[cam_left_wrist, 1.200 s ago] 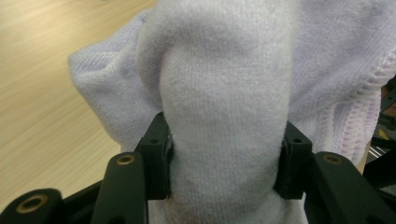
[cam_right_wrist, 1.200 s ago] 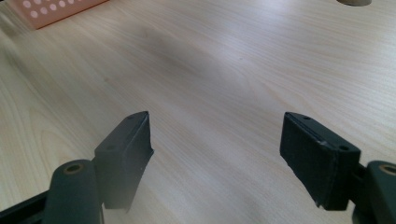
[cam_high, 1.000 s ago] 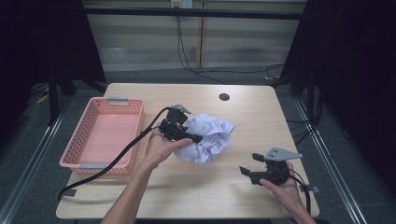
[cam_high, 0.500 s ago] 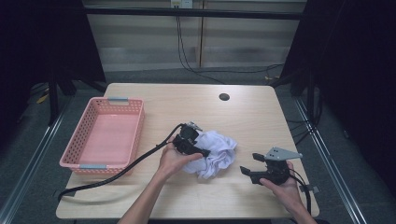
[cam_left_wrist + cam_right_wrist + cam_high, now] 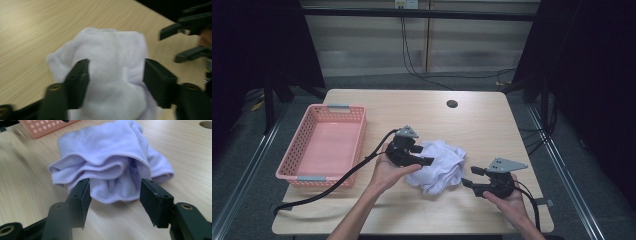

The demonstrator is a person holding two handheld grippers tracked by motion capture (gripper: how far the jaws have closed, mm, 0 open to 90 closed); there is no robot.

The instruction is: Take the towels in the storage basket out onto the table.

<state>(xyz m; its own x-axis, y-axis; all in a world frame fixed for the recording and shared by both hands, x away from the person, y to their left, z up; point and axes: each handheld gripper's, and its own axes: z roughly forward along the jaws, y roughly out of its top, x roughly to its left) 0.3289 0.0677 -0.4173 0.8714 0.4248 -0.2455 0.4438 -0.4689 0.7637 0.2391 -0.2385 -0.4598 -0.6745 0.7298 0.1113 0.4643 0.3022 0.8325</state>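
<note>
A crumpled white cloth point(image 5: 443, 161) lies on the wooden table point(image 5: 492, 125), a little right of centre. My left gripper point(image 5: 424, 155) reaches into its left side. In the left gripper view a bunch of the cloth point(image 5: 115, 50) fills the gap between the jaws, which have just been closing on it; both pads press the fabric. My right gripper point(image 5: 470, 177) lies low at the cloth's right edge. Its jaws have just been closing. They stand apart, with a hanging fold of the cloth point(image 5: 105, 152) just at their tips and neither pad touching it.
A pink plastic basket point(image 5: 297, 165) stands empty at the table's left; its corner point(image 5: 42, 127) lies beyond the cloth. A round hole point(image 5: 452, 104) is in the tabletop at the back. The left gripper's black cable point(image 5: 337, 182) trails off the front left.
My left gripper has come toward the near edge and a little right, and the cloth has shifted with it, bunching closer to the right gripper. The right hand has stayed where it was.
</note>
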